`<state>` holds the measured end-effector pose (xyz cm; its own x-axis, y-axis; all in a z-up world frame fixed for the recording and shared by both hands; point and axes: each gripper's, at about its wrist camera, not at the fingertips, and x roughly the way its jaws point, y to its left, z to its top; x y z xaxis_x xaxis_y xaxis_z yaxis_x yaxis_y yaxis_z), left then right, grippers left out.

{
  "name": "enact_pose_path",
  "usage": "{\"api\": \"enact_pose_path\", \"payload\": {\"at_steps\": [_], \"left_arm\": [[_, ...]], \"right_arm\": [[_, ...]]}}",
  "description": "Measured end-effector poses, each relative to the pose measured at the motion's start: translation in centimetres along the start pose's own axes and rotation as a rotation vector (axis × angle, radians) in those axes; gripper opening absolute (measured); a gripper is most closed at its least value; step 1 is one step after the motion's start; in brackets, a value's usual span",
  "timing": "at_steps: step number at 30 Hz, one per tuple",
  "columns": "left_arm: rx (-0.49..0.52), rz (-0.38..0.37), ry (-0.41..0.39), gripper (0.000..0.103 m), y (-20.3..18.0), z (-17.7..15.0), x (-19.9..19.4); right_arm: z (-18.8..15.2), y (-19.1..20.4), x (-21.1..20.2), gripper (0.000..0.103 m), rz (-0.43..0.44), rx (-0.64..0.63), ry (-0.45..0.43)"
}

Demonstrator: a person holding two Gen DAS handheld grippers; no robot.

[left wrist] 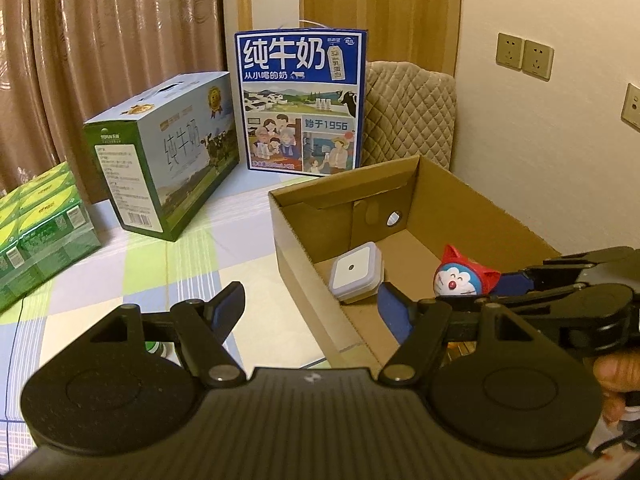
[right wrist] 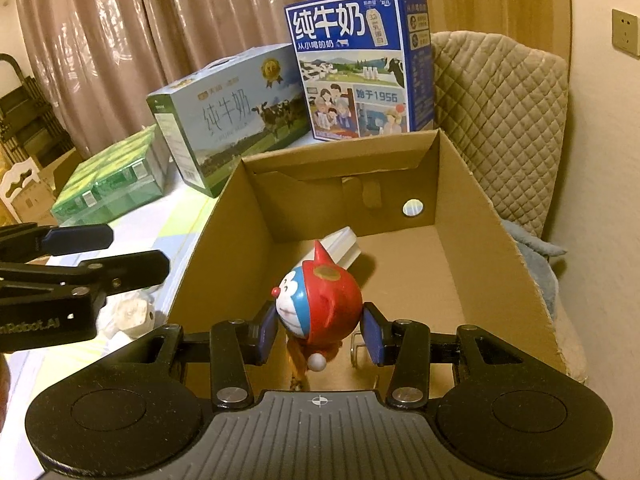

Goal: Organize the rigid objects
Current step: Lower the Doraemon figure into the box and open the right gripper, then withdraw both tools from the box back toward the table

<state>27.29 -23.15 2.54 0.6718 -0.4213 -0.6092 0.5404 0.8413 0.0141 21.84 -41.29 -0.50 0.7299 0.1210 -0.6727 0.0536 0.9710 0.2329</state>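
An open cardboard box [left wrist: 304, 236] [right wrist: 496, 240] stands on the checked table. Inside it lies a small white square container [left wrist: 356, 274], partly hidden behind the toy in the right wrist view [right wrist: 340, 244]. A Doraemon figure in a red hood [right wrist: 320, 306] [left wrist: 460, 276] sits inside the box between my right gripper's [right wrist: 320, 330] blue pads [right wrist: 266, 334]. The pads stand a little off its sides, so the jaws are open. My left gripper [left wrist: 312, 308] is open and empty, straddling the box's near-left wall; it also shows in the right wrist view [right wrist: 80, 256].
Behind the box stand a blue milk carton [left wrist: 302, 100], a green-white milk carton [left wrist: 168, 160] and a pack of green drink boxes [left wrist: 40, 232]. A quilted chair [left wrist: 412, 116] and the wall lie to the right. Small white items [right wrist: 128, 320] lie on the table left of the box.
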Motion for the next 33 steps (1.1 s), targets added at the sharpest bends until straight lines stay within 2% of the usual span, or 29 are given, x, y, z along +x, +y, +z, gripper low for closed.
{"api": "enact_pose_path", "payload": {"at_steps": [4, 6, 8, 16, 26, 33], "left_arm": [[-0.003, 0.007, 0.006, 0.069, 0.5, -0.4, -0.2], [-0.008, 0.01, 0.009, 0.069, 0.8, -0.7, -0.4], [-0.011, 0.014, 0.011, 0.069, 1.1, -0.9, -0.7], [-0.028, 0.033, 0.014, 0.069, 2.0, -1.9, -2.7], [-0.06, 0.083, -0.02, 0.069, 4.2, -3.8, -9.7], [-0.099, 0.116, -0.017, 0.069, 6.3, -7.2, -15.1]], "right_arm": [[0.1, -0.1, 0.4, 0.044, -0.004, 0.013, -0.007], [0.3, -0.3, 0.0, 0.052, 0.01, 0.031, -0.029], [0.5, -0.3, -0.6, 0.055, 0.011, 0.04, -0.048], [0.4, 0.2, -4.0, 0.057, 0.002, 0.058, -0.084], [-1.9, 3.6, -11.2, 0.058, 0.035, 0.077, -0.154], [-4.3, 7.4, -15.6, 0.059, 0.082, 0.064, -0.192]]}}
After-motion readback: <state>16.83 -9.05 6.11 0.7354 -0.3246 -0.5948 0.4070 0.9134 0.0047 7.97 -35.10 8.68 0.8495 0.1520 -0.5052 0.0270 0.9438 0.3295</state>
